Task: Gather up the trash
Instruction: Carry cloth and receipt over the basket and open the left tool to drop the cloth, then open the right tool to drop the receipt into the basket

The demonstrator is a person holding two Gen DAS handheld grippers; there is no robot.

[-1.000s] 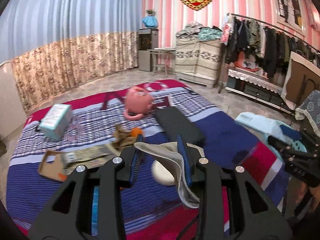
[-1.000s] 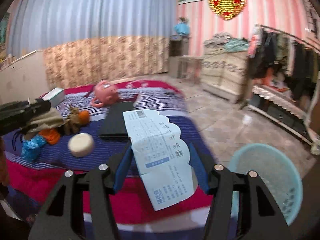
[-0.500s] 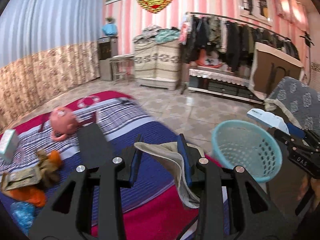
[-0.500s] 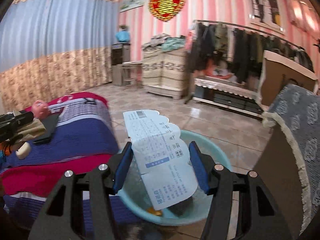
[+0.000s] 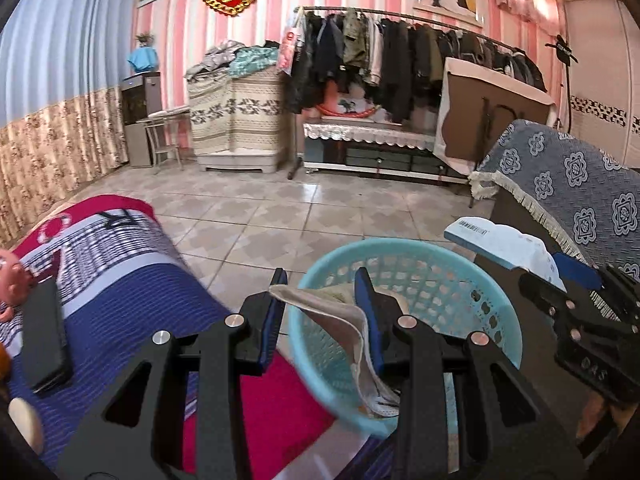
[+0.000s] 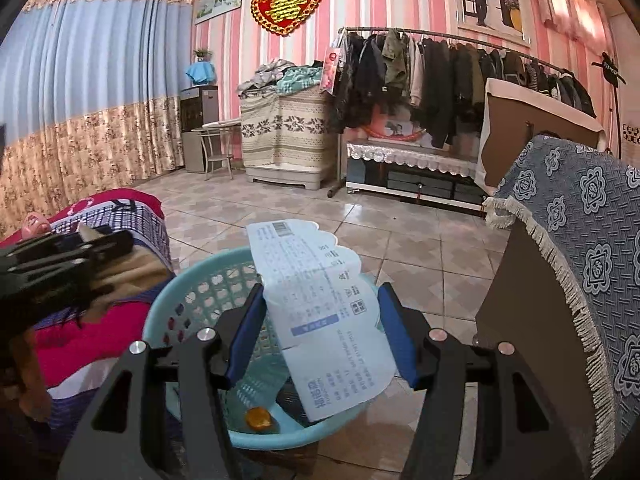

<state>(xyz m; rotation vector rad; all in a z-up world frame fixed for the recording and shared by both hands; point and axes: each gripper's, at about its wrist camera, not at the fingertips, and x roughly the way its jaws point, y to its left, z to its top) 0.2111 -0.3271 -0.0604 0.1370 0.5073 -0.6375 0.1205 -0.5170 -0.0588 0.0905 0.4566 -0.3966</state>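
**Both grippers loaded above the basket, with much of the load hidden**

We see the left gripper [image 5: 320, 290] clenched on a limp beige cloth-like scrap [image 5: 340, 312], which spans from one blue pad to the other and droops down past the right-hand finger. Its lower end disappears behind the black finger frame, so we cannot tell how long it is or exactly what it is made of. The scrap hangs in front of the round light-blue plastic basket with a perforated wall [image 5: 460, 292]; the near rim of the basket is blurred and partly covered by the gripper.

The right gripper [image 6: 320, 322] grasps a pale blue-and-white printed plastic wrapper with a scalloped edge [image 6: 320, 300], held flat between its blue pads above the basket [image 6: 192, 292]. The wrapper covers much of the basket's inside. What we can make out at the bottom is a small orange round piece [image 6: 259, 418] and a dark shape beside it that we cannot identify. The print on the wrapper is too small to read.

In the left wrist view the right gripper and its wrapper [image 5: 508, 246] show only from the side, at the far right of the basket. In the right wrist view the left gripper [image 6: 80, 252] is a dark blur at the left edge. The bed with the red, blue and striped cover [image 5: 120, 280] is cut off at the left, with a flat black object [image 5: 44, 336] lying on it and a pink item [image 5: 10, 276] only partly in frame.
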